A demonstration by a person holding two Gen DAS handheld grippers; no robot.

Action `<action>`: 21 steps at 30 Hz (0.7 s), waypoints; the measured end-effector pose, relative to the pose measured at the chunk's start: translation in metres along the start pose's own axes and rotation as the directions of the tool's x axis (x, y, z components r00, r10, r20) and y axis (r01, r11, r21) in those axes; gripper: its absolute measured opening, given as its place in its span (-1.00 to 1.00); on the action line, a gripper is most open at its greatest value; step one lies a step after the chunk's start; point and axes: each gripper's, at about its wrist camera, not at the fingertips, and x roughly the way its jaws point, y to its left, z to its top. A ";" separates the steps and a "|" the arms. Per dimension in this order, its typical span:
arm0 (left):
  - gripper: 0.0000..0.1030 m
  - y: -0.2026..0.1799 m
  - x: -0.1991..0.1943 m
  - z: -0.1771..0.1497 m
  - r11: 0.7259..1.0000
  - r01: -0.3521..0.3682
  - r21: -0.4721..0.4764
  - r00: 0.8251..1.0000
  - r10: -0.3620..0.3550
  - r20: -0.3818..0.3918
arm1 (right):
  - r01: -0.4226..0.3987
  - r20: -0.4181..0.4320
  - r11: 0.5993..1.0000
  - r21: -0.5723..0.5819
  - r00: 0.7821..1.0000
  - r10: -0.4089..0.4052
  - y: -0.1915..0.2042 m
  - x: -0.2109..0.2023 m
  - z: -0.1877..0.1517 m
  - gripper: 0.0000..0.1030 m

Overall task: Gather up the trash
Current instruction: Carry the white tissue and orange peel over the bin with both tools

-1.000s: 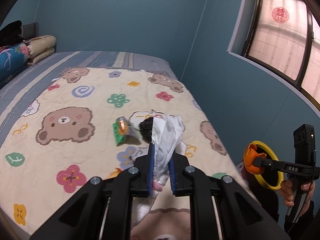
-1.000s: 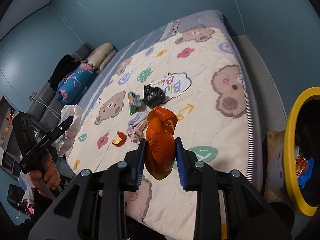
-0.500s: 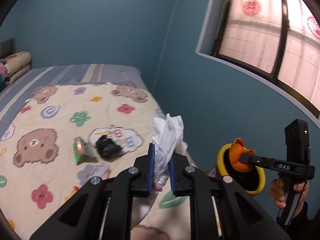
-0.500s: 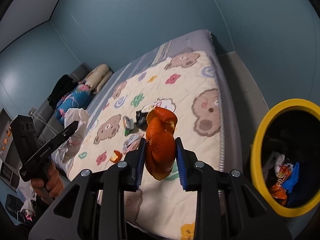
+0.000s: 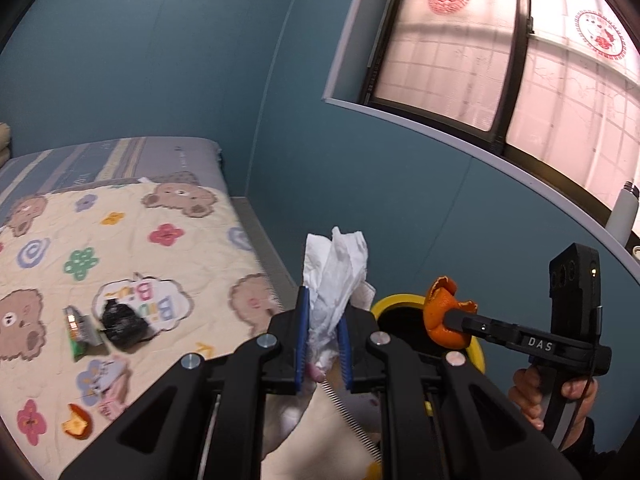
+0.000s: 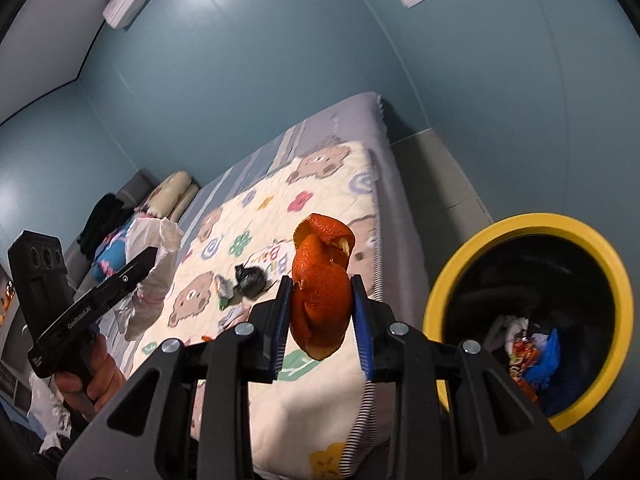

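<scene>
Centrally in the left wrist view, the left gripper (image 5: 322, 334) was closed on a crumpled white tissue (image 5: 335, 280), whose upper part stood up above the blue pads (image 5: 301, 332). To its right, the right gripper (image 5: 450, 320) pinched an orange peel (image 5: 442, 314) just above the yellow-rimmed bin (image 5: 478, 354), which stood on the floor beside the bed (image 5: 192, 152). The person's hand (image 5: 554, 394) gripped the handle of that tool.

On the quilt (image 5: 128, 240), printed with bears and flowers, lay a black bag (image 5: 120, 322), a green wrapper (image 5: 80, 330) just beside it on the left, a smaller scrap of peel (image 5: 75, 426) near the lower edge, and a pale crumpled item (image 5: 105, 384) between them. A window (image 5: 500, 44) occupied the upper right.

From the right wrist view, the right gripper (image 6: 321, 300) clamped the peel (image 6: 320, 284) between its blue pads (image 6: 359, 316), the peel hanging in the air over the edge of the bed (image 6: 384, 200). The bin (image 6: 528, 228) lay to the right, apart from the peel, and held wrappers and blue plastic (image 6: 540, 360). At left, the left gripper (image 6: 146, 258) held the tissue (image 6: 154, 272), with the hand (image 6: 94, 384) below it. The black bag (image 6: 250, 280) and the wrapper (image 6: 224, 288) rested on the quilt (image 6: 280, 200). Pillows (image 6: 172, 196) lay at the far end.
</scene>
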 end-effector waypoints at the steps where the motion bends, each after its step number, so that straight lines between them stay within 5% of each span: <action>1: -0.76 -0.004 0.003 0.000 1.000 0.008 0.004 1.000 -0.008 -0.002 | 0.007 0.010 1.000 0.008 1.000 -0.007 -0.005 -0.004 0.002 -0.46; 21: -0.76 -0.081 0.087 -0.012 0.992 0.102 0.077 0.990 -0.093 -0.106 | 0.149 0.120 0.982 0.113 0.979 -0.163 -0.084 -0.050 0.006 -0.46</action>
